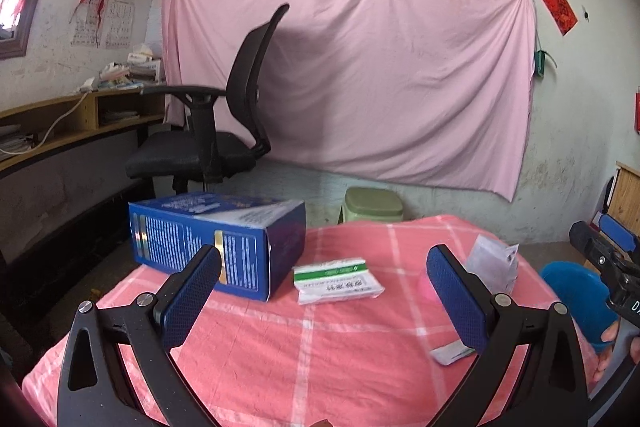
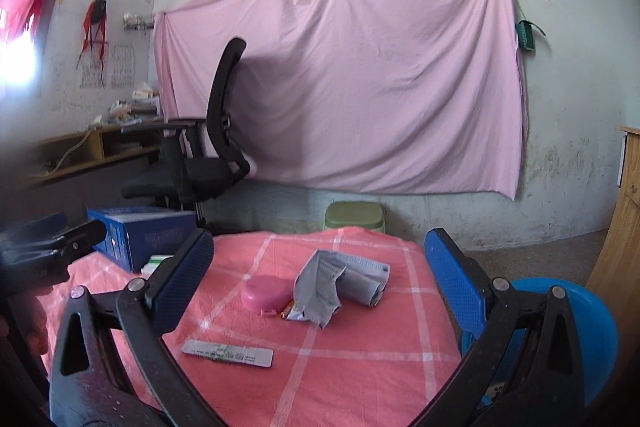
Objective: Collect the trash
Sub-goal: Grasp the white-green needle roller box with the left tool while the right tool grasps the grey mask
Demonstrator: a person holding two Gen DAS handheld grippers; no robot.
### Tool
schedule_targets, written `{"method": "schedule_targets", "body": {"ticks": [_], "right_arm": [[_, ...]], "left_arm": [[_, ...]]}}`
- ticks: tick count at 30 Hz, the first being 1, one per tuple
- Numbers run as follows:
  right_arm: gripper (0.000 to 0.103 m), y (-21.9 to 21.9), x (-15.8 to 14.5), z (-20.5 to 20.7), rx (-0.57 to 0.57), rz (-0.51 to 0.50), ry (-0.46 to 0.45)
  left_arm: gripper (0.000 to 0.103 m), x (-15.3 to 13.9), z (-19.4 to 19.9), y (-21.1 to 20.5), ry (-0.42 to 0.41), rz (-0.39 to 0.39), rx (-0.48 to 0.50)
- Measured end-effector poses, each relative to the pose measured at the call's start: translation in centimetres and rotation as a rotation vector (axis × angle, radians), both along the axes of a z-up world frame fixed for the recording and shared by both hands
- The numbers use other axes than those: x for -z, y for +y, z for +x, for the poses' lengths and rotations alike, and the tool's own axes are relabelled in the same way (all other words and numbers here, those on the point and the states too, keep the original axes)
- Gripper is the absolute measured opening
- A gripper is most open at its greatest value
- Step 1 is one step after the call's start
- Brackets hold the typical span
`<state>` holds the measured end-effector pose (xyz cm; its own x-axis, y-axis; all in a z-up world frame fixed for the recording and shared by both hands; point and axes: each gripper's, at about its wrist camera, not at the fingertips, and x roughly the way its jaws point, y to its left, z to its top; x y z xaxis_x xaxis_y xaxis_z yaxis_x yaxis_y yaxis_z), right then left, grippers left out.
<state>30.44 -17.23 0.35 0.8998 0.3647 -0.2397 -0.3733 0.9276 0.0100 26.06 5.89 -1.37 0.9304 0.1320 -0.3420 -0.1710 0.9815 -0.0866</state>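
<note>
Both grippers hang spread and empty. The crumpled grey paper wrapper [image 2: 340,283] lies mid-table on the pink checked cloth [image 2: 360,367], straight ahead of the right gripper [image 2: 320,283], the nearer one, its long axis apparently running left to right.

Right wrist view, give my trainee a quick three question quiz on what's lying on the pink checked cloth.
1. True or false: the right gripper is shut on the crumpled grey wrapper.
2. Which lies nearest the camera on the pink checked cloth? A) pink round lid B) flat white strip pack C) blue box
3. Fill in: beyond the cloth's right edge sits a blue ____.

Key: 1 false, both grippers are open and empty; 2 B; 3 bin.
</note>
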Motion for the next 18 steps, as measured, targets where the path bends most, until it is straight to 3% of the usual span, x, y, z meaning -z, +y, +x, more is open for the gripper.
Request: {"method": "schedule_targets", "body": {"ticks": [6,18], "right_arm": [[0.103,1.4,1.3,1.7,0.022,-0.076,0.066],[0.103,2.8,3.9,7.6,0.018,-0.147,0.305]], "left_arm": [[0.101,2.2,2.4,1.0,0.108,-0.024,0.015],[0.101,5.0,8.1,1.2,0.310,-0.056,0.041]]}}
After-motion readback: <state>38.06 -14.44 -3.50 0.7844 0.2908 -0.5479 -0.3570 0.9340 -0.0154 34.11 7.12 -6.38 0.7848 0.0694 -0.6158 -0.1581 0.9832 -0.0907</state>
